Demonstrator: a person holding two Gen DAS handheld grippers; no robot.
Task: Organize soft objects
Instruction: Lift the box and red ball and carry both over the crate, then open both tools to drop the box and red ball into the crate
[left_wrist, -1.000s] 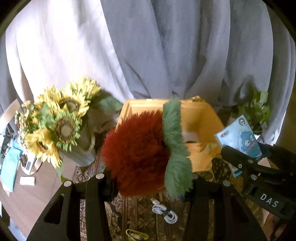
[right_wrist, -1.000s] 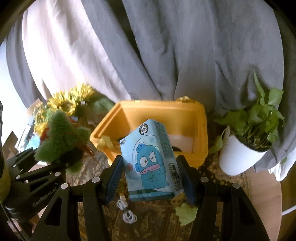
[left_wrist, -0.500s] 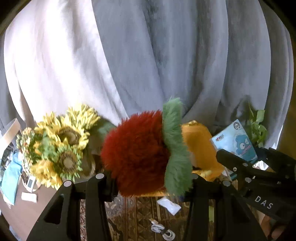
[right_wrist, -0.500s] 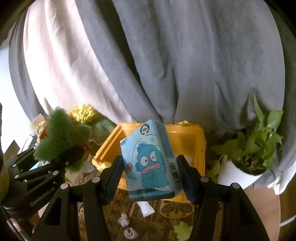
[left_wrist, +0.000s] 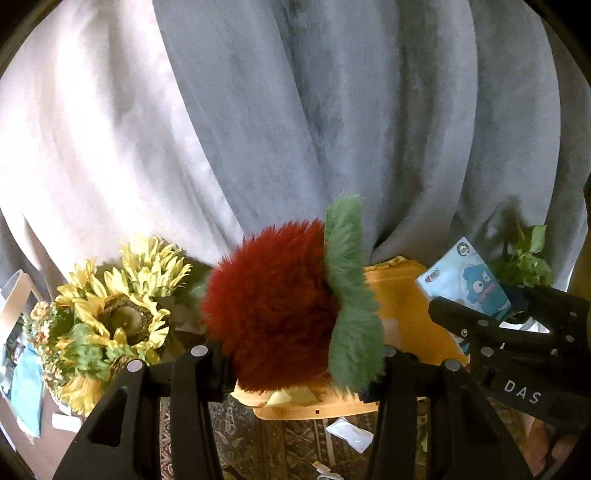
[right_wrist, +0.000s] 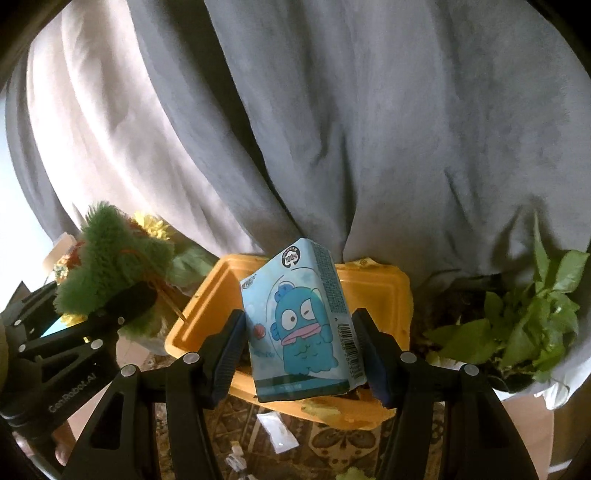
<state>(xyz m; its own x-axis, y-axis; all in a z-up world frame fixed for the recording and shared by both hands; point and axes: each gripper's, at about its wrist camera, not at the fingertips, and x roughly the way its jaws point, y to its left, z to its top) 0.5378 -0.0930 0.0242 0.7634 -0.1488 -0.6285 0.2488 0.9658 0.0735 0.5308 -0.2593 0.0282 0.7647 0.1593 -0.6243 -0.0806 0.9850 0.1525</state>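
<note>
A: What are the two tongs doing?

B: The left gripper (left_wrist: 295, 354) is clamped on a fuzzy dark-red plush ball with a shaggy green band (left_wrist: 273, 314), one black finger (left_wrist: 207, 363) pressing in on each side. The right gripper (right_wrist: 299, 350) is clenched on a light-blue soft tissue pack printed with a blue cartoon fish (right_wrist: 303, 325), which sits tilted between the ribbed blue pads (right_wrist: 227, 350).

A: Where are those two things in relation to the bin?

B: Both are held in the air in front of an open yellow plastic storage bin (right_wrist: 391, 295), which stands on a dark patterned rug (right_wrist: 332, 439). From the left wrist view the plush hides much of the bin, and the right gripper with its pack shows to the right of it.

A: And farther out?

B: A bunch of yellow artificial sunflowers (left_wrist: 114, 314) stands left of the bin, and a leafy green plant in a white pot (right_wrist: 524, 332) to its right. A small white packet (right_wrist: 277, 430) lies on the rug near the bin's front. Grey draped curtains (right_wrist: 332, 129) hang behind everything.
</note>
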